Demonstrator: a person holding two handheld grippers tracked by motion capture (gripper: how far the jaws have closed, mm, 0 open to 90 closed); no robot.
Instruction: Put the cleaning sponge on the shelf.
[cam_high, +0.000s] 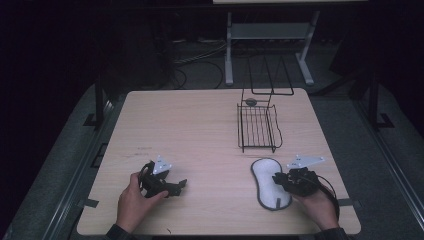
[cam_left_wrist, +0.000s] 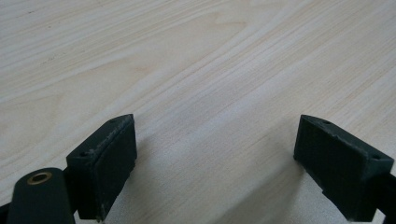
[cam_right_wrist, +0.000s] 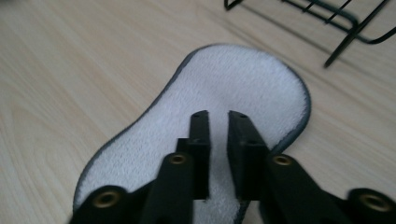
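A white fleecy insole-shaped pad (cam_high: 263, 172) with a grey rim lies flat near the table's front right. My right gripper (cam_high: 276, 178) hangs over its near half, held by a hand. In the right gripper view the pad (cam_right_wrist: 243, 79) spreads out under the right gripper (cam_right_wrist: 218, 116), whose jaws stand almost together with only a thin slit between them and nothing clamped that I can see. My left gripper (cam_high: 180, 185) rests at the front left, held by the other hand. In the left gripper view its jaws are wide apart over bare wood, so the left gripper (cam_left_wrist: 215, 140) is open and empty.
A black wire rack (cam_high: 257, 127) stands on the light wooden table (cam_high: 190, 125) behind the pad, its near corner (cam_right_wrist: 336, 14) close ahead of the right jaws. A small dark round object (cam_high: 251, 102) sits at the rack's far end. Dark floor and a metal stand lie beyond.
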